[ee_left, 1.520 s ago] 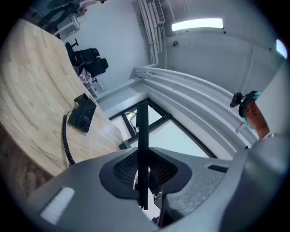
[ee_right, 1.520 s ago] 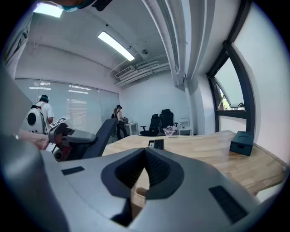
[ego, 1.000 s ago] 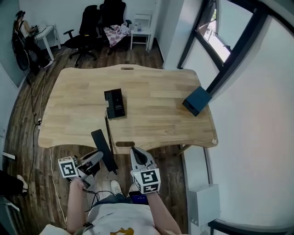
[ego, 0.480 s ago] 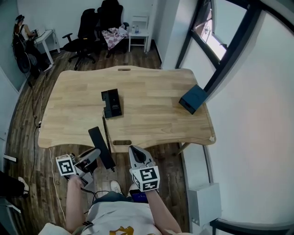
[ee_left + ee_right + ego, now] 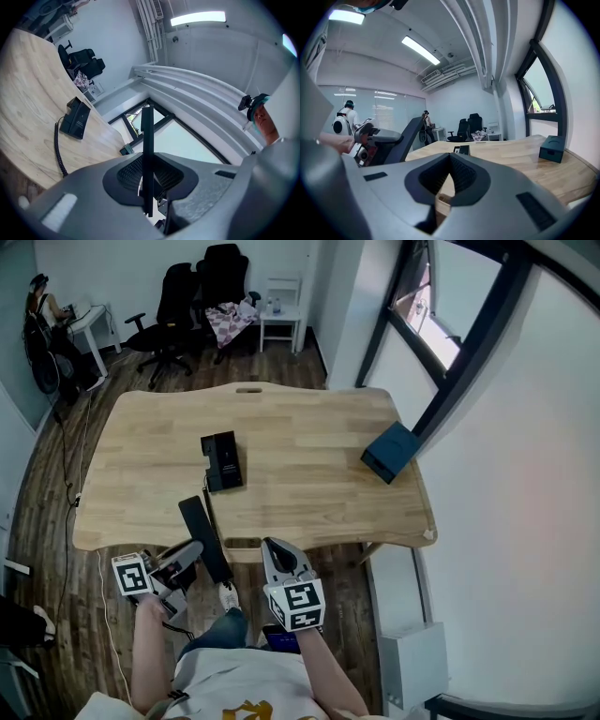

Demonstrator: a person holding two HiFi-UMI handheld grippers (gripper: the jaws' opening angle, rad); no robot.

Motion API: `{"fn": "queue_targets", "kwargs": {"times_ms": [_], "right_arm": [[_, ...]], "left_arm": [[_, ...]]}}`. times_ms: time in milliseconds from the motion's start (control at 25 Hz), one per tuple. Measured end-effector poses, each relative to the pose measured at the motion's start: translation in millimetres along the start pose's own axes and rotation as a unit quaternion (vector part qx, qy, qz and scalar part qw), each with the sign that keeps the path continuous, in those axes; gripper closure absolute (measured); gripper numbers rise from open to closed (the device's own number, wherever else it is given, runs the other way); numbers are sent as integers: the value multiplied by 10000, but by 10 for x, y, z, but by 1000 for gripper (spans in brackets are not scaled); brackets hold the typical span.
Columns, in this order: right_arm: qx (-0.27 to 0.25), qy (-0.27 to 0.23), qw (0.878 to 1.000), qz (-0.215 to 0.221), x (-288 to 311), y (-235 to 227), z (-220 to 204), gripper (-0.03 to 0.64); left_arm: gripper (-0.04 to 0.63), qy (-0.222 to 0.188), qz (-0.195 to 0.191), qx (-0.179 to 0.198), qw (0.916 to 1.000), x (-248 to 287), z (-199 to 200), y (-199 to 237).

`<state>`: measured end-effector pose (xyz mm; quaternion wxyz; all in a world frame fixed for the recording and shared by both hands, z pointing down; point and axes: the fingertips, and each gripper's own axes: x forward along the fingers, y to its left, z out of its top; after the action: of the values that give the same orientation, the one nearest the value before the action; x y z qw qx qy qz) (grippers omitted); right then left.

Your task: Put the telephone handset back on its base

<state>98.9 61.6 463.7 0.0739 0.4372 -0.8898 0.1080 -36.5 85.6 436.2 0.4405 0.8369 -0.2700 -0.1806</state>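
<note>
**Handset clamped and carried, no drop-off yet**

Handset [image 5: 204, 538] is sitting clamped in the left hand-held gripper [image 5: 190, 557], and we are seeing almost no change over the last second. The left gripper view is showing the jaws pressing on both flat faces of the handset [image 5: 147, 154], with the thin black edge running straight up between them. That grip is holding exactly as before, no slipping or tilting that we can pick out.

What is shifting is mostly the head view. The tabletop [image 5: 309, 427] and the base [image 5: 222, 461] are sliding a little up and left in the frame, and the gap between the handset's far end and the base is looking slightly smaller. The handset is hanging in the air at the near edge of the tabletop, far end poking over the wood, still apart from the base. The coiled cord [image 5: 57, 145] is trailing from the base [image 5: 76, 118] toward that near edge.

The right hand-held gripper [image 5: 278, 554] is staying low beside the left one. In its own view the jaws are resting together with nothing between them [image 5: 450, 161].

We are judging this as the carry phase, early approach. The cradle is looking free. Next the handset is needing to travel forward, line up lengthwise with the base, and come down flat. The cord could be snagging on the tabletop edge, so we are flagging that. A blue box [image 5: 389, 453] is sitting well off to the right, out of the way.
</note>
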Motion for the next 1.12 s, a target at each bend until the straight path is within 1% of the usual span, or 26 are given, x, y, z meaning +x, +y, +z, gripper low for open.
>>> {"fn": "queue_targets", "kwargs": {"times_ms": [200, 320, 480, 640, 800, 960, 1120], "right_arm": [[-6, 76, 9999, -76, 272, -240, 12, 611], [23, 115, 9998, -157, 529, -358, 29, 612], [84, 168, 9994, -284, 1035, -521, 129, 611], [153, 204, 9989, -397, 1544, -605, 257, 611], [192, 214, 9985, -475, 2039, -642, 363, 611], [256, 256, 9980, -521, 2370, -639, 386, 611], [283, 328, 9978, -510, 2551, -664, 368, 611]], "left_arm": [[526, 4, -55, 36, 10000, 232, 252, 260], [526, 43, -107, -85, 9999, 352, 435, 458], [526, 104, -285, -222, 9993, 550, 850, 736], [526, 365, -314, -251, 9985, 696, 1219, 1030], [526, 477, -439, -371, 9972, 805, 1589, 1283], [526, 644, -503, -470, 9955, 883, 1775, 1486], [526, 680, -455, -609, 9948, 924, 1854, 1663]]}}
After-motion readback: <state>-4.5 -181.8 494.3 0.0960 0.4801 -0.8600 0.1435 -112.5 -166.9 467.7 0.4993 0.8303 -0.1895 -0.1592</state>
